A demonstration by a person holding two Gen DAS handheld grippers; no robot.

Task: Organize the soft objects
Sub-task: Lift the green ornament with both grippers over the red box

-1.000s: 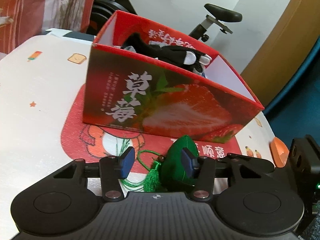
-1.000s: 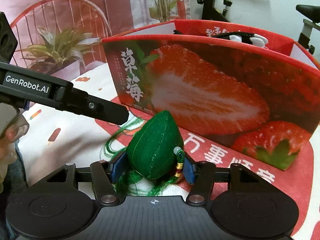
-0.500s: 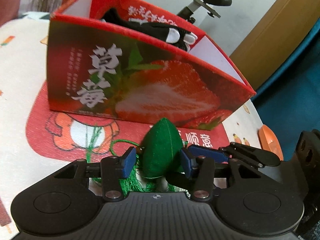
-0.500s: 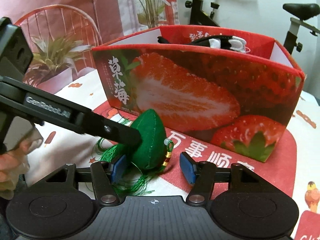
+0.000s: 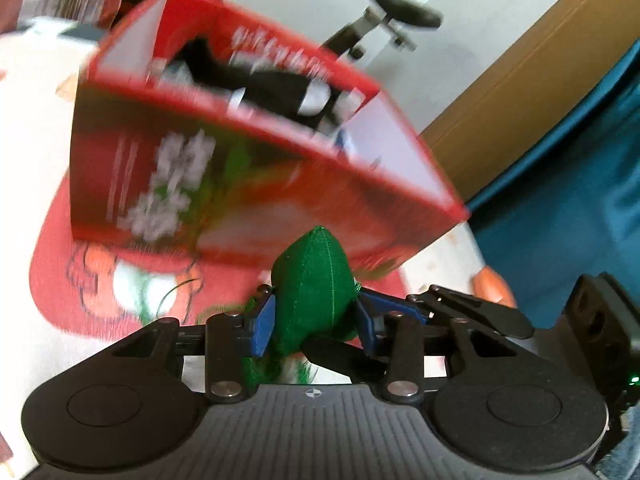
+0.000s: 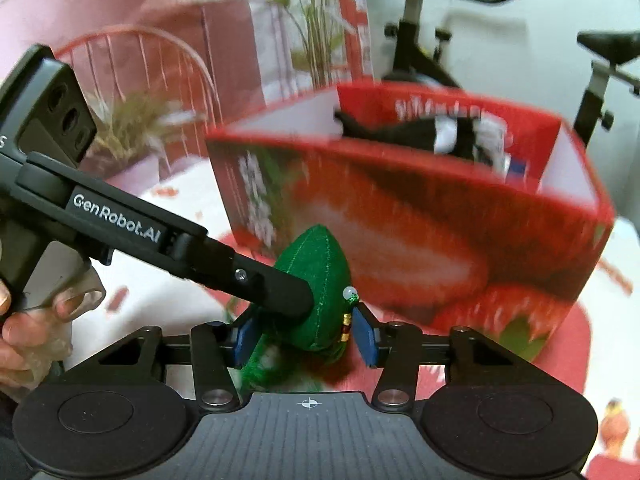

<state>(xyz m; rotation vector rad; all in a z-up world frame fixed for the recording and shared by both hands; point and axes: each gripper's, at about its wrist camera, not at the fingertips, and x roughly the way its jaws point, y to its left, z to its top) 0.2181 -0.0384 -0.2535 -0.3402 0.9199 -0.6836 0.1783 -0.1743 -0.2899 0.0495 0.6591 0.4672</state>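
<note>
One view alone shows the bare hand (image 6: 24, 320).

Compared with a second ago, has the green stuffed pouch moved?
Yes. The green stuffed pouch has risen: in the right wrist view its tip now overlaps the strawberry box front wall, with both grippers closing around it.

Blurred all over: the red box (image 5: 256, 184), with white letters too smeared to read. Half hidden behind the box wall: a black and white soft thing (image 6: 436, 136), shape not clear. Covered below by black fingers (image 5: 336, 350): the green pouch (image 5: 314, 288), with its tassel (image 6: 264, 368) a fuzzy green smear, so no telling if the pads press it.
</note>
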